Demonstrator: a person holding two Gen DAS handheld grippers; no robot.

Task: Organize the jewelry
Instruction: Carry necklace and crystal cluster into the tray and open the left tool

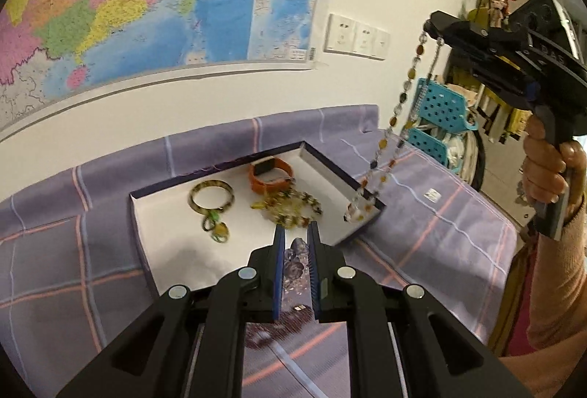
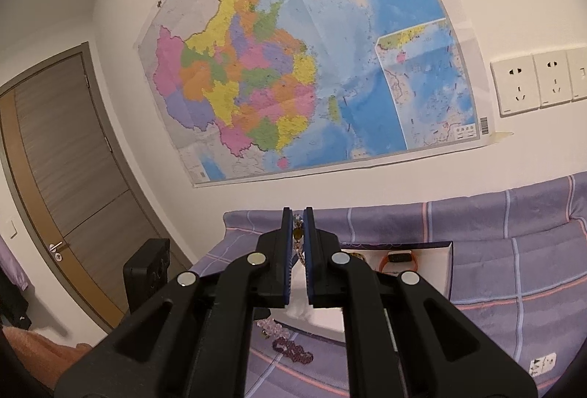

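Two hand-held grippers were in our hands above the bed [image 1: 440,214], which was covered with a purple checked sheet. Our left hand-held gripper [image 1: 296,233] had its jaws narrowed on a cluster of clear purple crystal beads [image 1: 295,260], which sat between its blue pads over the near edge of the shallow white box [image 1: 323,161]. Our right hand-held gripper [image 1: 433,31] was raised to the right of the box, clamped on the top of a long beaded necklace [image 1: 398,115]; the strand hung down from its tips, and the lower end touched the box's right corner. Inside the box lay a mottled bangle [image 1: 211,196], an orange band [image 1: 270,174] and a heap of yellow-green beads [image 1: 290,207], all ahead of our left fingertips. A map [image 2: 293,68] hung on the wall behind
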